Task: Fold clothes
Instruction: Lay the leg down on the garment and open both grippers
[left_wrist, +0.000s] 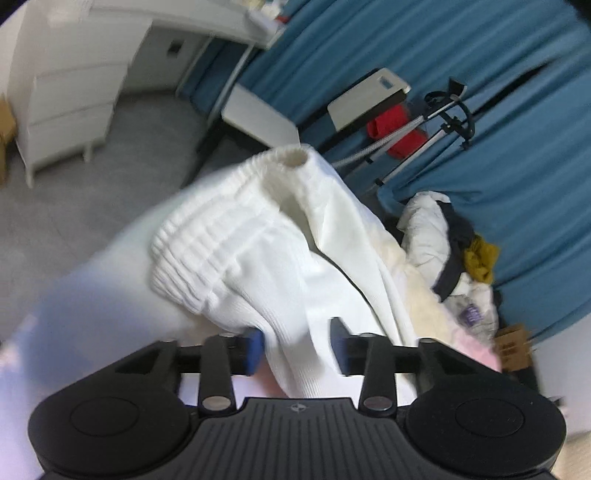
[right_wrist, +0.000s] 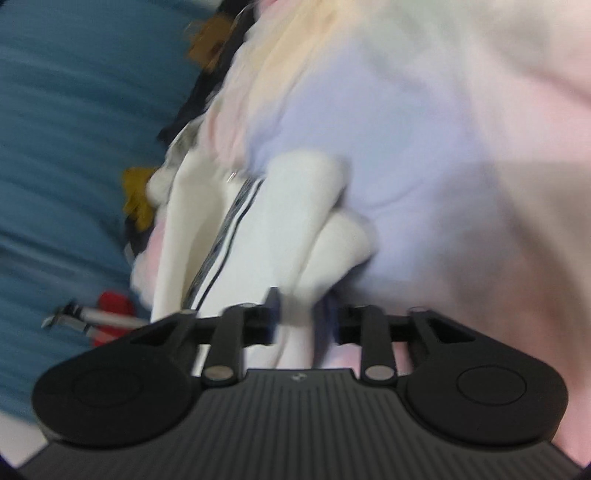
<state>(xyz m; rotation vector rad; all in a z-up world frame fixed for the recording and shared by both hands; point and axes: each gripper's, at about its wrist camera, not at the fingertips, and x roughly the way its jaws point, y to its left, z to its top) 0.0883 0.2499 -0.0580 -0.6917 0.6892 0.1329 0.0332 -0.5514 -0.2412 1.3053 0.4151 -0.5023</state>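
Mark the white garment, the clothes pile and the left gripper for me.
white garment (left_wrist: 236, 251): left wrist view, on its ribbed band.
clothes pile (left_wrist: 436, 240): left wrist view, on the white piece at its top.
left gripper (left_wrist: 298, 349): left wrist view, between the blue pads, with garment cloth there.

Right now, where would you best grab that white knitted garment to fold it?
Grip the white knitted garment by its ribbed hem, coming in from the side facing the left tongs. That band looks thick and bunched, so it should hold better than the thin, loose fabric beside it.
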